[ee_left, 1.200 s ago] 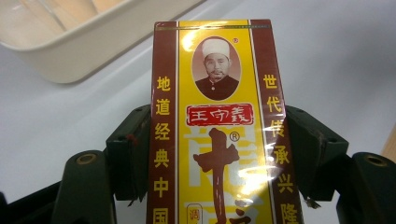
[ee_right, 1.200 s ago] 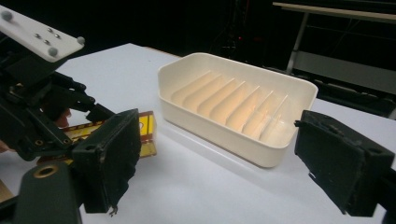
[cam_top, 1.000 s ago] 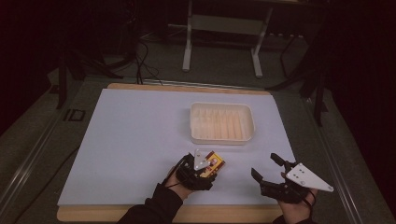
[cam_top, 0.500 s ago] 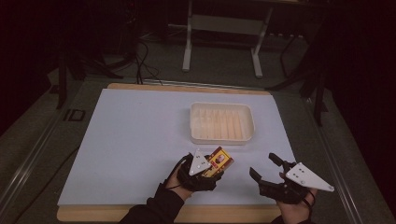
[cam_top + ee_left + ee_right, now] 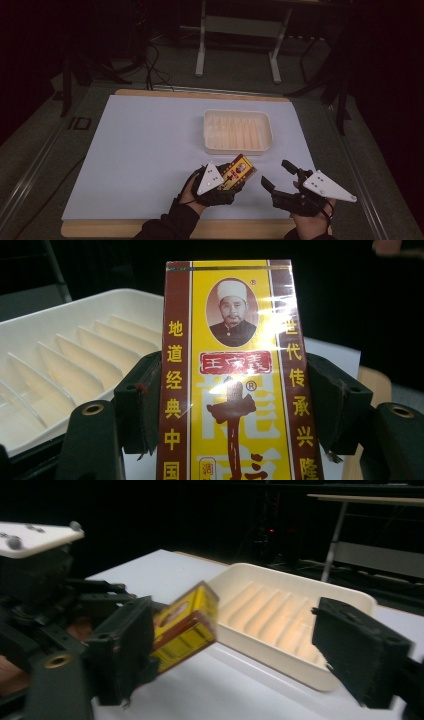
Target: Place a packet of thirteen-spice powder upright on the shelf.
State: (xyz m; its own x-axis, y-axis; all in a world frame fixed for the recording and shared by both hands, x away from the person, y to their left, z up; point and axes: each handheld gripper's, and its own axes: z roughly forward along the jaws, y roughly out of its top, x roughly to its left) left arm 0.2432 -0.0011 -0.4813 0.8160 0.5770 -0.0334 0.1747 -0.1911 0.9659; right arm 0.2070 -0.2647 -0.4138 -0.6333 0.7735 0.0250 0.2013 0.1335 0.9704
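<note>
Now the left gripper [image 5: 235, 176] clamps the yellow box [image 5: 239, 171], long axis toward the tray [image 5: 237, 131]; right gripper [image 5: 278, 175] fingers apart

Tray [image 5: 237, 131] sits on the surface [image 5: 140, 150], right of frame centre in the high view. Box [image 5: 239, 171] just below the tray, lower centre, between the left gripper's [image 5: 235, 175] jaws. Right gripper [image 5: 280, 175] to the box's right, lower right, apart from it. Metal stand [image 5: 240, 30] behind the surface, top centre.

Dim surroundings, glare, slight blur
</note>
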